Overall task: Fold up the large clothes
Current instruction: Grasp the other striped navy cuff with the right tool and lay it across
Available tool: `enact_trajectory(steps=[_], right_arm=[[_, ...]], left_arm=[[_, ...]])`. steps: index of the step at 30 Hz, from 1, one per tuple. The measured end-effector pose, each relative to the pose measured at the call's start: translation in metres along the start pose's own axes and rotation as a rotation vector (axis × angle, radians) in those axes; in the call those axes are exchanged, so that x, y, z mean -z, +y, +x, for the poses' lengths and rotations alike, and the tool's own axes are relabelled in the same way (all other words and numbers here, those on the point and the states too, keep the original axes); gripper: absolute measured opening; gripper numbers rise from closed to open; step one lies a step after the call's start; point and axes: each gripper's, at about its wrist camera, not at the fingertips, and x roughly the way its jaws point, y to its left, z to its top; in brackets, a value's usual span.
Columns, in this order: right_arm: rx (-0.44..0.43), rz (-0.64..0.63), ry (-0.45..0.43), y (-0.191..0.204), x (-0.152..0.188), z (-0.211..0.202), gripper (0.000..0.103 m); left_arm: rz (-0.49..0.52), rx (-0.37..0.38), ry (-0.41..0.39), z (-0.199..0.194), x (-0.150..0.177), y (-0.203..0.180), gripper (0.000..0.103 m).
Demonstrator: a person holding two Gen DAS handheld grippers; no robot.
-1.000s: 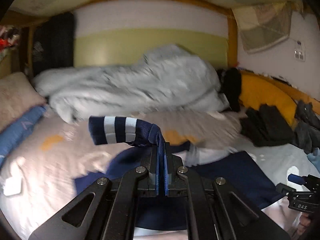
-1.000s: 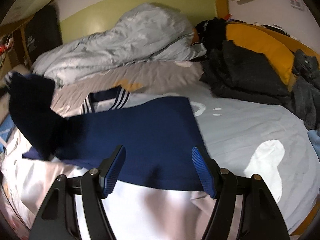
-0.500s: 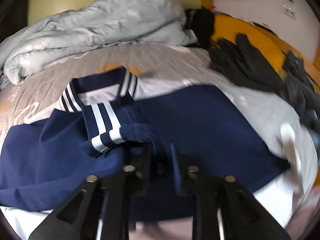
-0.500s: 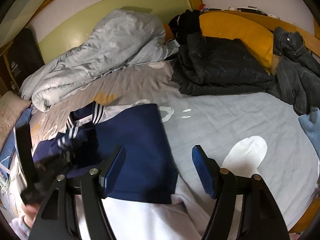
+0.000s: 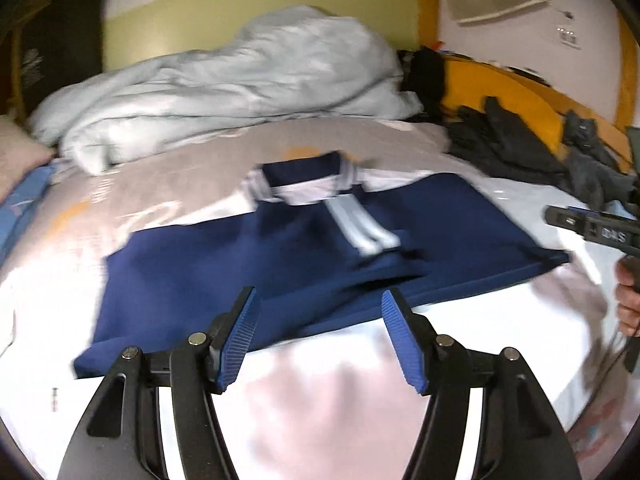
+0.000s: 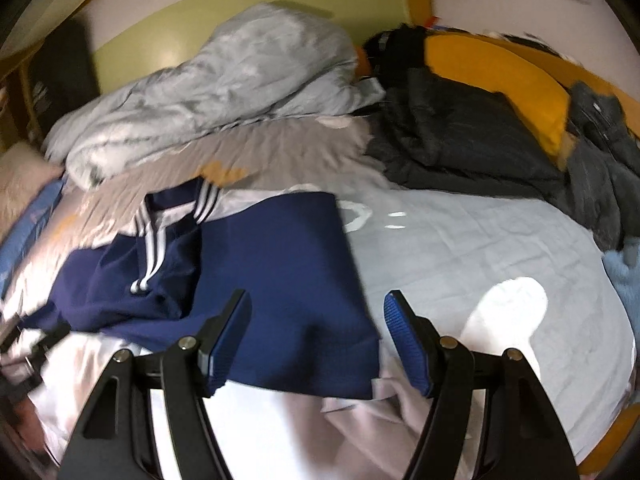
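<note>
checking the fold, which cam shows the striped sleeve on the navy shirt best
The right wrist view: the striped sleeve lies sharp across the navy shirt. The left wrist view shows it too, but blurred.

A navy shirt (image 5: 304,256) with a white-striped collar is spread flat on the bed, one white-striped sleeve (image 6: 154,256) folded in over its body, the collar turned toward the far side and the hem toward the near side.
</note>
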Motion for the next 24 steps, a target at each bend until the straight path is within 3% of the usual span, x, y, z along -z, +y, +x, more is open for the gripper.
enact_trajectory(steps=[4, 9, 14, 17, 24], right_arm=[[-0.043, -0.100, -0.001, 0.032, 0.010, 0.002, 0.067], [-0.074, -0.228, 0.004, 0.082, 0.015, 0.002, 0.067], [-0.100, -0.296, 0.037, 0.131, 0.009, 0.016, 0.068], [-0.112, -0.353, 0.070, 0.160, 0.005, 0.034, 0.069], [-0.066, -0.424, 0.152, 0.206, 0.001, 0.088, 0.069]], left_arm=[[-0.050, -0.040, -0.003, -0.007, 0.009, 0.039, 0.062], [-0.060, -0.103, -0.021, -0.007, 0.005, 0.060, 0.064], [-0.100, -0.105, -0.017, -0.004, 0.009, 0.078, 0.082], [-0.128, -0.146, -0.032, -0.005, 0.014, 0.083, 0.092], [-0.182, -0.122, -0.041, -0.013, 0.012, 0.093, 0.096]])
